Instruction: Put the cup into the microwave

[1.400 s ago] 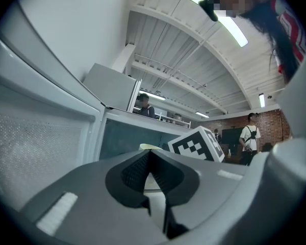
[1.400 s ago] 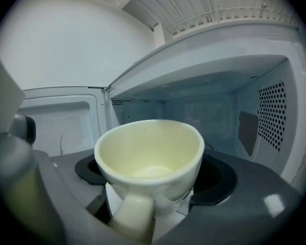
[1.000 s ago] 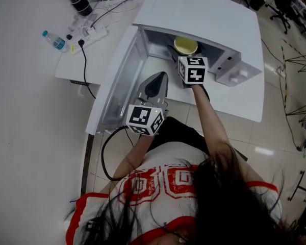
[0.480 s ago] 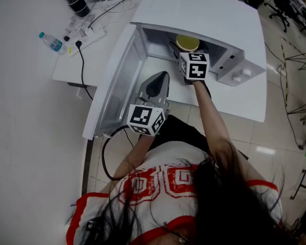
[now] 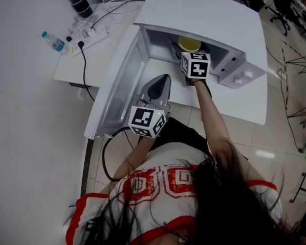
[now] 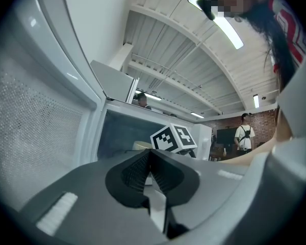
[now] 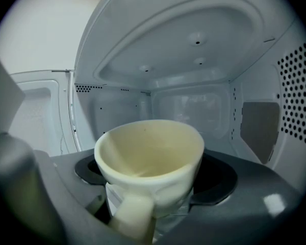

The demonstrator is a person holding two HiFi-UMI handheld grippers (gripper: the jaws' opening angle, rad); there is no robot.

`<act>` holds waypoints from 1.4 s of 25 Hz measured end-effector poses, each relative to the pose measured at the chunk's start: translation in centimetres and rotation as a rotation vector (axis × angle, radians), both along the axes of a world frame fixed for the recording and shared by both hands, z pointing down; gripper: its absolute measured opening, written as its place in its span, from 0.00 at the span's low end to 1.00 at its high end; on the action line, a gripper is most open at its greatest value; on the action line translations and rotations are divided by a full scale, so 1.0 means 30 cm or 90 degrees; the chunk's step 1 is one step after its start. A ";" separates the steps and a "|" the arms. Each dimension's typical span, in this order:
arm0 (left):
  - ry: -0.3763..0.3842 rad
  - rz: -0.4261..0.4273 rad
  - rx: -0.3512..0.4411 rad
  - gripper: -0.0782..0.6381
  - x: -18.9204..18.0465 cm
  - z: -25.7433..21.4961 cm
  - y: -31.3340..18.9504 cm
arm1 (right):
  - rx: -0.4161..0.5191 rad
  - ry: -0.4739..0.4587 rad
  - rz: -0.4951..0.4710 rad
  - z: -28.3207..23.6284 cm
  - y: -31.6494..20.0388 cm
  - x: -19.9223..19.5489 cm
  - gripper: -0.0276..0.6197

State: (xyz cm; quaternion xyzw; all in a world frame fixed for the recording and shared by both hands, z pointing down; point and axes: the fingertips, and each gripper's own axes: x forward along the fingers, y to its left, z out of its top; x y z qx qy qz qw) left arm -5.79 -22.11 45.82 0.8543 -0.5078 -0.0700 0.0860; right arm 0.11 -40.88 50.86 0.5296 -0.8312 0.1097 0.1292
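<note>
Right claw [image 7: 153, 181] jaws clamped on cream cup [image 7: 149, 154], cup inside microwave [image 5: 209, 14] cavity. Left claw [image 6: 149, 160] jaws together, nothing between, just beside swung-out door [image 5: 120, 80]. Bottle [image 5: 53, 41], power strip [image 5: 92, 32] on table [image 5: 104, 50], well apart.

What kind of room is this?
Probably an office or workshop, not a home kitchen: rolling chairs stand on the tiled floor, a power strip lies on the white table beside the microwave, and long strip lights hang overhead.

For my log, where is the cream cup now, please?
Head view, right side: the cream ceramic cup is held in the right tongs, inside the open white microwave.
</note>
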 end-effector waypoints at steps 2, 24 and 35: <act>0.000 -0.001 0.000 0.11 -0.003 0.002 -0.001 | -0.002 -0.002 0.002 0.002 -0.007 -0.002 0.76; 0.004 0.006 0.000 0.11 -0.007 0.037 -0.004 | 0.002 0.012 0.054 0.009 -0.083 0.016 0.77; 0.013 0.004 -0.004 0.11 -0.018 0.045 0.007 | 0.036 0.026 0.047 -0.004 -0.072 0.009 0.77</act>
